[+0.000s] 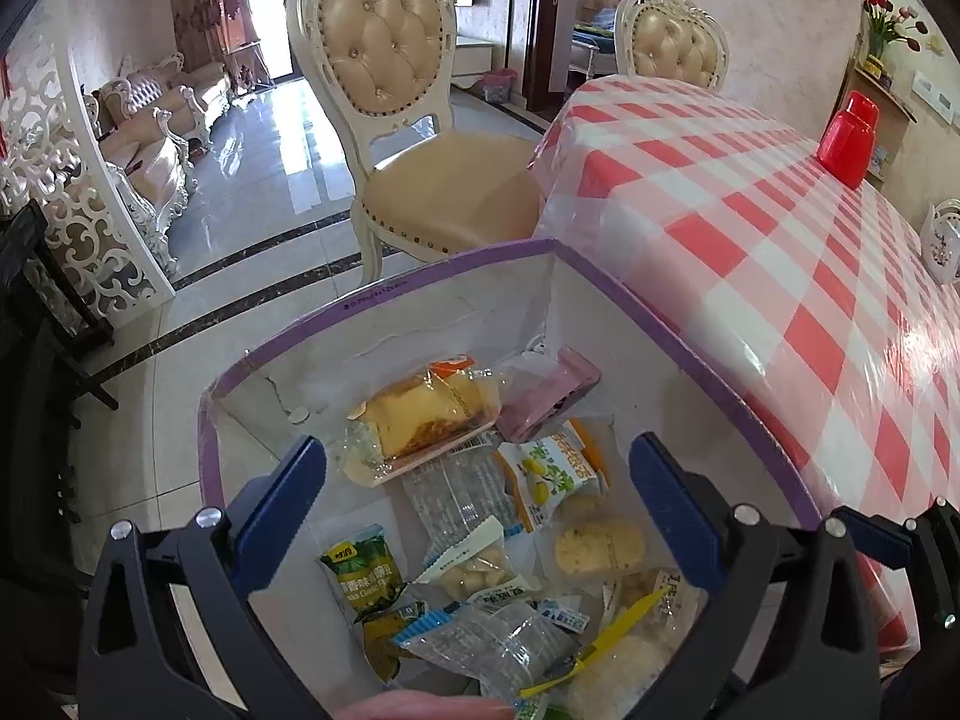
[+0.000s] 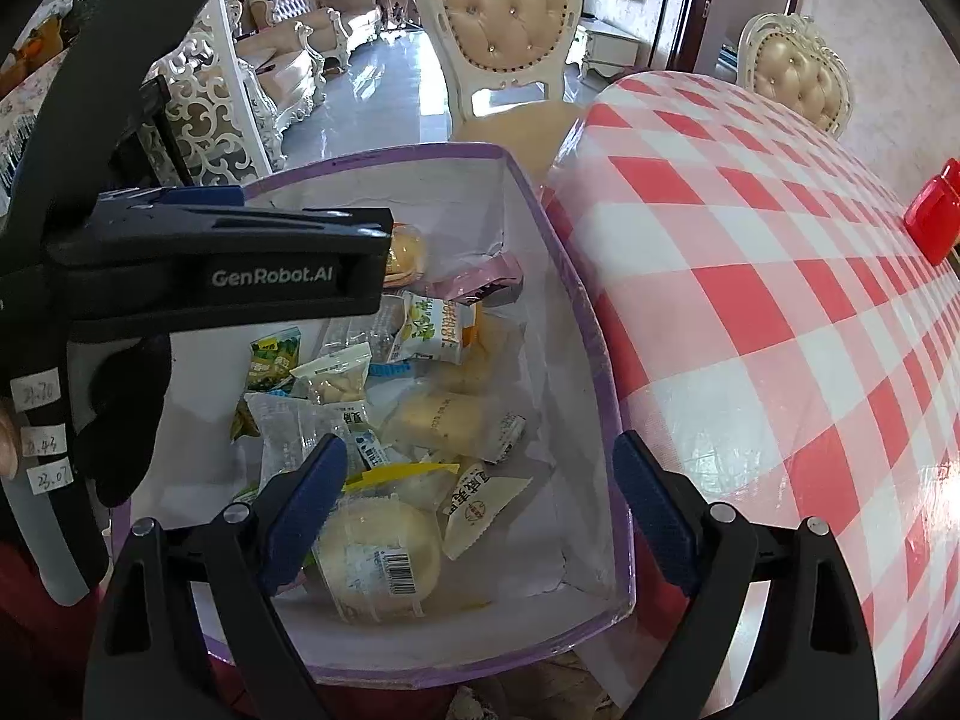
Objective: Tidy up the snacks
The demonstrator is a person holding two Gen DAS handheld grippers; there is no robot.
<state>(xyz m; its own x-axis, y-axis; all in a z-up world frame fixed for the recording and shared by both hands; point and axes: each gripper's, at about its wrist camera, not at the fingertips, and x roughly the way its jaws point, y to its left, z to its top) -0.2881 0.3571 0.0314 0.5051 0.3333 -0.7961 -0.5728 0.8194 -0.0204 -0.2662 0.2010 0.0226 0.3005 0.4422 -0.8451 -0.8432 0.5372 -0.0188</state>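
A white box with a purple rim point(image 1: 456, 264) point(image 2: 384, 156) sits off the table's left edge and holds several wrapped snacks. Among them are a yellow cake pack point(image 1: 426, 414), a green pea packet point(image 1: 360, 570) point(image 2: 273, 360), a lemon-print packet point(image 1: 552, 474) point(image 2: 438, 324) and a round bun with a barcode point(image 2: 378, 552). My left gripper point(image 1: 474, 510) is open and empty above the snacks; it also shows in the right wrist view point(image 2: 288, 276) across the box's left side. My right gripper point(image 2: 480, 516) is open and empty over the box's near end.
A table with a red and white checked cloth point(image 1: 780, 228) point(image 2: 780, 312) lies to the right and carries a red container point(image 1: 849, 141) point(image 2: 933, 216). A cream padded chair point(image 1: 420, 150) point(image 2: 510, 60) stands beyond the box. Tiled floor lies to the left.
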